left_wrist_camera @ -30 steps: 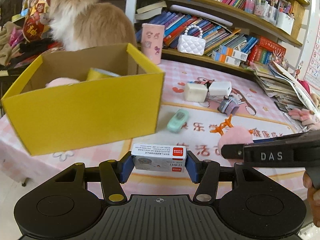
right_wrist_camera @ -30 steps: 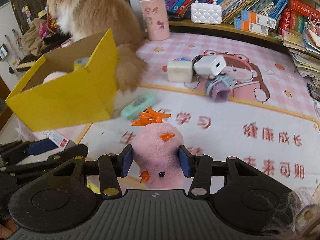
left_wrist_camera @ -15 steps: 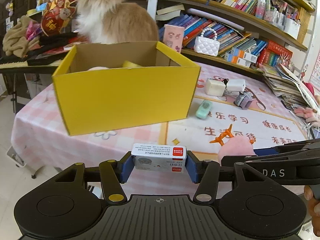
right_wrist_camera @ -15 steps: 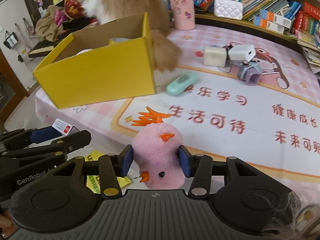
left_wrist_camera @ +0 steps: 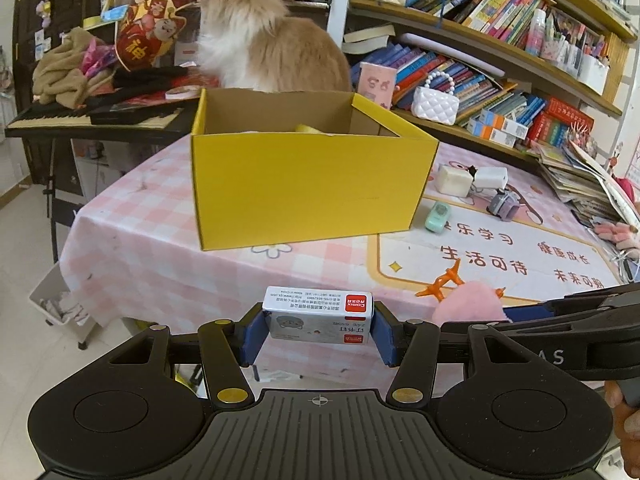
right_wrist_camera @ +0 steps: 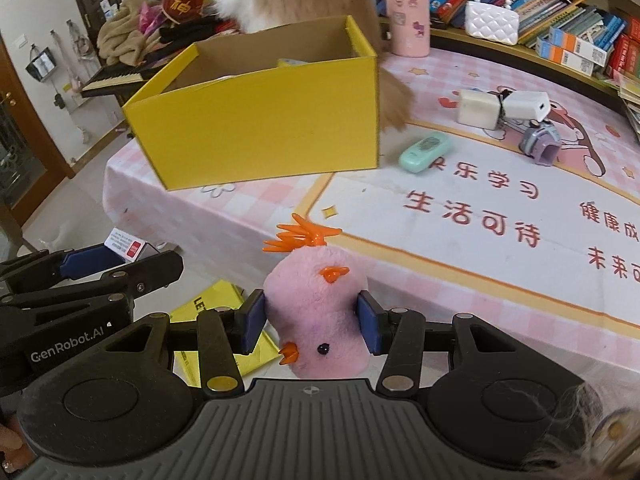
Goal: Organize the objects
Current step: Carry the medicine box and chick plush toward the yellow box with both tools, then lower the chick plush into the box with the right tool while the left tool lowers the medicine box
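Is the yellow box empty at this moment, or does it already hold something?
Not empty. Inside the open-topped yellow box, a yellow item pokes above the front wall, and a pale rounded thing lies beside it. What they are cannot be told.

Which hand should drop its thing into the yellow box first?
Probably the left. Its hand-held gripper faces the yellow box straight on, clamping the small staple box. The right hand-held gripper, gripping the pink chick, sits off toward the box's corner.

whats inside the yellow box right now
Inside the yellow box, a yellow object and a pale rounded edge peek above the front wall. The box's walls hide the floor and anything else lying inside.
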The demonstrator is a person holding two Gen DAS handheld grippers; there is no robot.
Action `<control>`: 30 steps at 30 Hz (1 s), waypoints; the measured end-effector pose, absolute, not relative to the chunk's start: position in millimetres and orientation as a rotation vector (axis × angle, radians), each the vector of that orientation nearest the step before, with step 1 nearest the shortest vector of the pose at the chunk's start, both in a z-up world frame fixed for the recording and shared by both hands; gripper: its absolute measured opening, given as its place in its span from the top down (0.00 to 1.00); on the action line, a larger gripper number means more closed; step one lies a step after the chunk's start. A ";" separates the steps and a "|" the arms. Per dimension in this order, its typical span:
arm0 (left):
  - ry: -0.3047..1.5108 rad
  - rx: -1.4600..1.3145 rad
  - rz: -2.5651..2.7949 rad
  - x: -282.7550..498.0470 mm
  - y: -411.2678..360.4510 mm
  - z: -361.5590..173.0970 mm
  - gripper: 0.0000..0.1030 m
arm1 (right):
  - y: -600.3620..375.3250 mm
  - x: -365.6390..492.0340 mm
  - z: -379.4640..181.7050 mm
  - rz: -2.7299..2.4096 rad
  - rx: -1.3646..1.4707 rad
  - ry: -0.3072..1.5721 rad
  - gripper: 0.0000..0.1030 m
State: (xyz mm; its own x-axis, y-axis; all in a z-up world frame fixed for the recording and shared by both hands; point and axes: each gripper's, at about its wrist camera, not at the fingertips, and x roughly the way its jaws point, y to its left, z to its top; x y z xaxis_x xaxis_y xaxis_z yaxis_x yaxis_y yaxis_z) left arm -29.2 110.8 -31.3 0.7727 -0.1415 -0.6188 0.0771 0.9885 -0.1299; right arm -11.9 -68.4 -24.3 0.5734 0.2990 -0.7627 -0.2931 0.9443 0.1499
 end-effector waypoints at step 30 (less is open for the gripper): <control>0.518 -0.124 -0.105 -39.5 142.5 9.8 0.48 | -46.1 -19.7 6.9 0.343 0.048 0.756 0.56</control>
